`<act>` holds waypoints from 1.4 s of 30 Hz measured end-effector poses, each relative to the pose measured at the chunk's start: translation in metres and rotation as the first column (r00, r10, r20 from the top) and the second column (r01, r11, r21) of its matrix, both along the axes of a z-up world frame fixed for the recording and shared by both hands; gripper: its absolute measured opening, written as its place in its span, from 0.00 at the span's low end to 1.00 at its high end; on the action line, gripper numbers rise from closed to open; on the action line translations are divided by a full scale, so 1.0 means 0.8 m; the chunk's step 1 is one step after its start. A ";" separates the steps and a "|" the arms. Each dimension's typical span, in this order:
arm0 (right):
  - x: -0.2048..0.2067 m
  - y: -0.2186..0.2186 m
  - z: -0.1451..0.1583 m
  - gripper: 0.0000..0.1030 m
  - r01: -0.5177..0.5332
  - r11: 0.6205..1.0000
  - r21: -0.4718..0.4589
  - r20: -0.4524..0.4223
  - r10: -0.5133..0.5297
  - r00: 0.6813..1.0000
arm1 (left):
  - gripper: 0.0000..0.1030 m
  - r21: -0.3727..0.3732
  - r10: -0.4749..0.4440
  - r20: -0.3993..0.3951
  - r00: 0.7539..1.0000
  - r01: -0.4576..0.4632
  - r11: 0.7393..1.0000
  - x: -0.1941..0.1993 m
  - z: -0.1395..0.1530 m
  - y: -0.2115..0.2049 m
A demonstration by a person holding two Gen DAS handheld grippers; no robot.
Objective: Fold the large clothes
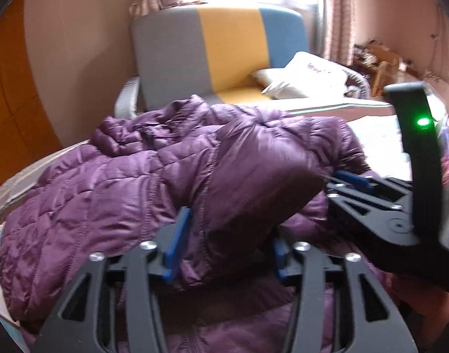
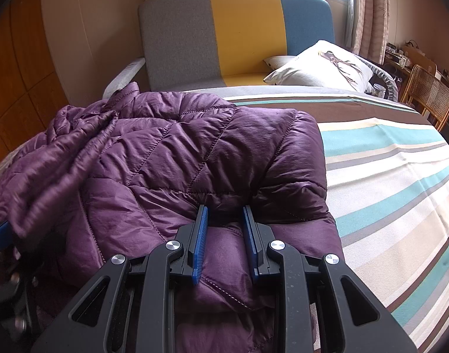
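A purple quilted jacket (image 2: 171, 158) lies on a striped bed (image 2: 395, 176). The left gripper (image 1: 227, 241) has its jaws pinching a raised fold of it. The right gripper (image 2: 225, 235) has its jaws clamping the jacket's near edge. A sofa (image 2: 239, 32) stands behind.

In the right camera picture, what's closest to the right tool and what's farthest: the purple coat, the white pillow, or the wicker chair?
From the right tool:
1. The purple coat, pinched right between its fingers on the bed.
2. The white pillow, farther back on the right, by the striped sofa.
3. The wicker chair, farthest, in the right corner.
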State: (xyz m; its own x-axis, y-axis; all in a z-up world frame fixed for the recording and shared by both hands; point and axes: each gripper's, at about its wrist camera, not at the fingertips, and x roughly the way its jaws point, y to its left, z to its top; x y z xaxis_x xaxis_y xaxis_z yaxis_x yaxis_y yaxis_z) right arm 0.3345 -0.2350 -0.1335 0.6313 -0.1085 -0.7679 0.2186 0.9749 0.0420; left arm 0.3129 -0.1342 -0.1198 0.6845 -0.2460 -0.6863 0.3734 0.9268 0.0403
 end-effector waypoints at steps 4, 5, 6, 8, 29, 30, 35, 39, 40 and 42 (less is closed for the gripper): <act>0.000 0.000 -0.001 0.24 0.000 1.000 -0.001 0.000 0.000 1.000 | 0.54 -0.048 -0.016 -0.003 1.000 0.016 0.999 -0.013 0.015 0.004; 0.000 0.000 -0.001 0.24 0.000 1.000 -0.001 0.000 0.000 1.000 | 0.56 -0.074 -0.014 -0.007 1.000 0.013 0.997 -0.019 0.023 0.009; 0.000 0.000 -0.001 0.24 0.001 1.000 -0.001 0.000 -0.001 1.000 | 0.60 -0.084 -0.006 -0.007 1.000 0.006 0.996 -0.023 0.028 0.013; 0.000 0.000 -0.001 0.24 0.001 1.000 0.000 -0.001 -0.001 1.000 | 0.65 -0.100 0.020 0.007 1.000 -0.019 0.995 -0.030 0.037 0.026; -0.022 0.043 0.076 0.24 -0.188 0.982 0.031 0.211 0.178 0.961 | 0.70 -0.028 0.475 0.007 0.880 -0.474 0.880 -0.018 -0.010 0.229; -0.013 0.055 0.082 0.24 -0.224 0.974 0.026 0.204 0.214 0.955 | 0.70 -0.014 0.455 0.016 0.890 -0.455 0.891 -0.018 -0.010 0.223; 0.041 0.117 0.060 0.24 -0.334 0.943 0.012 0.028 0.333 0.942 | 0.71 0.025 0.390 0.067 0.919 -0.392 0.920 -0.024 -0.008 0.200; 0.063 0.115 0.034 0.24 -0.320 0.945 -0.063 -0.079 0.315 0.946 | 0.82 -0.017 0.390 0.112 0.914 -0.391 0.920 -0.037 0.005 0.200; 0.063 0.111 0.030 0.24 -0.305 0.947 -0.105 -0.100 0.295 0.950 | 0.82 -0.037 0.398 0.126 0.909 -0.396 0.917 -0.041 0.009 0.204; 0.062 0.093 0.021 0.24 -0.288 0.952 -0.106 -0.128 0.275 0.953 | 0.84 -0.064 0.412 0.136 0.901 -0.407 0.911 -0.046 0.014 0.211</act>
State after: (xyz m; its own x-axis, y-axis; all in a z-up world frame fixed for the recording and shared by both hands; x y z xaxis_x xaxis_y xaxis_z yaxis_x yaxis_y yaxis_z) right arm 0.3843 -0.1607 -0.1166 0.5615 -0.0355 -0.8267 -0.0690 0.9936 -0.0895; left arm 0.2761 0.0350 -0.1082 0.8203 0.0561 -0.5692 -0.0466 0.9984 0.0312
